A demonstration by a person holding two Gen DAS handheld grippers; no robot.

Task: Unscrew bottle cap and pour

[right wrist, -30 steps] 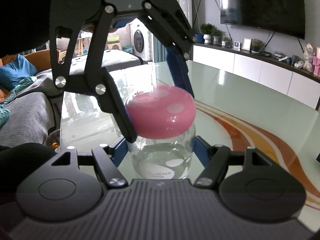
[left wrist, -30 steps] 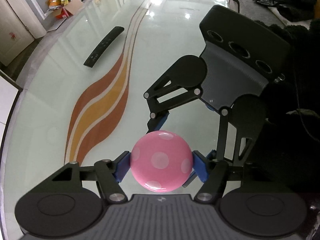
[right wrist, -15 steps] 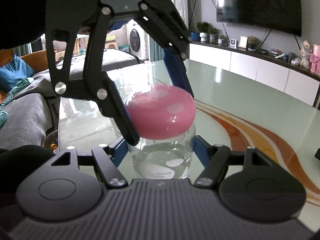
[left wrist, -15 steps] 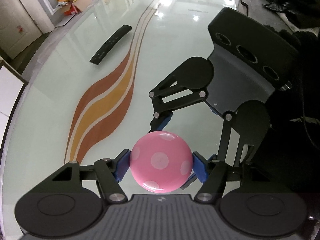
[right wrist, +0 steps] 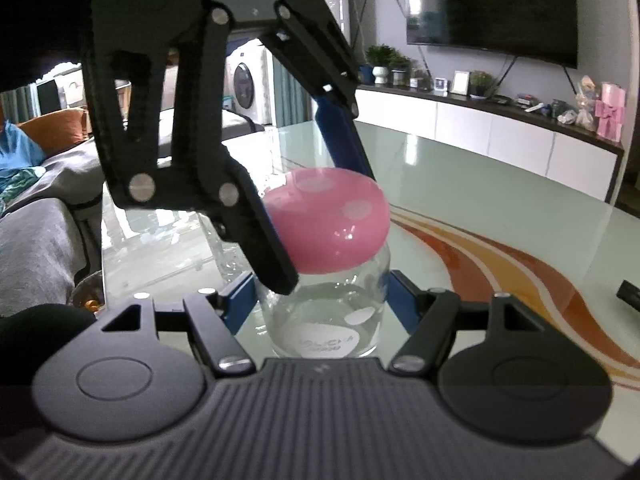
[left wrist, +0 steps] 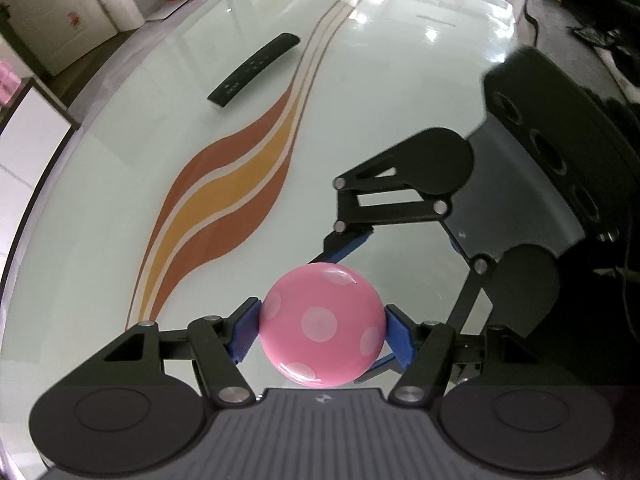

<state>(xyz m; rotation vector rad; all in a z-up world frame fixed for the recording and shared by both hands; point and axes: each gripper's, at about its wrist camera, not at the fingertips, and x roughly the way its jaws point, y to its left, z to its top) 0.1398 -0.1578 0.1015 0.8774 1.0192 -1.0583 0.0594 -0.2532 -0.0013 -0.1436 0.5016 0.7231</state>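
Note:
A clear glass bottle (right wrist: pixel 324 320) with water in it stands on the glass table (left wrist: pixel 120 200). Its round pink cap (left wrist: pixel 320 328) with pale dots sits on top. My left gripper (left wrist: pixel 322 334) comes steeply down from above and is shut on the cap, one blue pad on each side. In the right wrist view my right gripper (right wrist: pixel 320 308) reaches in at table height. Its jaws are closing, and the blue pads (right wrist: pixel 240 304) press the bottle's body between them.
A black remote control (left wrist: pixel 254 70) lies far up the table beside the orange and brown wavy stripe (left wrist: pixel 224 200). A white cabinet (right wrist: pixel 500 136) under a wall screen runs behind the table. A grey sofa (right wrist: pixel 36 240) stands past the table's left edge.
My left gripper has rolled a little with the cap held in it, so the table and right gripper swing in its view. The bottle and right gripper stay in place.

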